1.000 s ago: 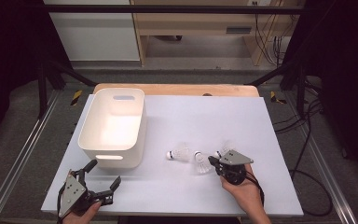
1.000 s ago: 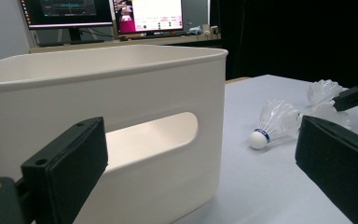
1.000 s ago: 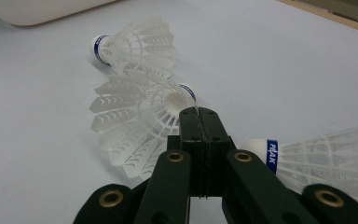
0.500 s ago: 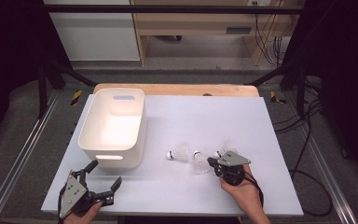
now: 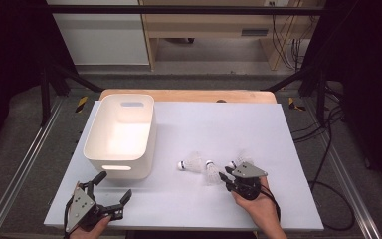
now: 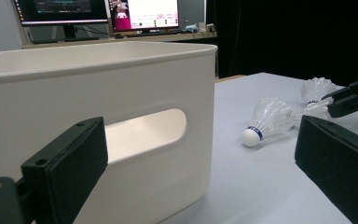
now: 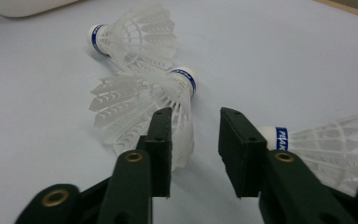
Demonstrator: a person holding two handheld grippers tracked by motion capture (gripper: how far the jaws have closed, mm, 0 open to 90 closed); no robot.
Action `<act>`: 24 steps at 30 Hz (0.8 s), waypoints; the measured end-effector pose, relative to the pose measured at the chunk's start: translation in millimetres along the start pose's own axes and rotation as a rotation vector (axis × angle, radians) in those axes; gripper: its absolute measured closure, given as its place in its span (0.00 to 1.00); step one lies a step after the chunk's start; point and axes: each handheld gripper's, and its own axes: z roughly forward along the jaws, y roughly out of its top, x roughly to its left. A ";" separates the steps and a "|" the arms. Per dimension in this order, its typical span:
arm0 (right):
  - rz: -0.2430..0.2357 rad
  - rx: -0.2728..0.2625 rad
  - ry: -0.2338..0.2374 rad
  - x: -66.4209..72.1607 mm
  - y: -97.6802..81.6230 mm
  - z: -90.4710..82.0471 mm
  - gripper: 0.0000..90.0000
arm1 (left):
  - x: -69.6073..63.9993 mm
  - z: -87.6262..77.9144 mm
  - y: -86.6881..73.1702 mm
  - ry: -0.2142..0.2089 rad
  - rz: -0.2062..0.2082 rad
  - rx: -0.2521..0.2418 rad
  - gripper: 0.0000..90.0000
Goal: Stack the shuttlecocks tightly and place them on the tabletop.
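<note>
Fingers of the right gripper have just been opening and are seen parted with nothing between them, low over the table, beside the middle shuttlecock (lying on its side, cork end away from them). Three shuttlecocks are counted, and one white bin. The left gripper is held wide open, aimed at the bin.

Three white shuttlecocks lie on the table: one, a second and a third. One white bin stands there. Two grippers are held, left and right.
</note>
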 end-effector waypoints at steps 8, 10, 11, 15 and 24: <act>0.053 0.005 -0.007 4.3 -2.5 -15.9 0.45 | 0.3 0.4 0.4 0.002 -0.001 -0.002 0.03; 0.048 0.000 0.007 6.9 -0.8 -20.9 0.39 | -0.1 0.4 0.3 -0.006 0.006 -0.004 0.03; 0.044 0.004 0.015 7.6 0.3 -22.7 0.36 | -0.2 0.5 0.2 -0.007 0.007 -0.003 0.03; 0.042 -0.001 0.022 7.5 5.8 -29.5 0.26 | 0.4 1.2 0.1 -0.009 0.001 -0.006 0.02; 0.040 -0.002 0.041 9.6 10.1 -41.8 0.12 | -1.3 0.3 -0.6 -0.010 0.012 -0.002 0.02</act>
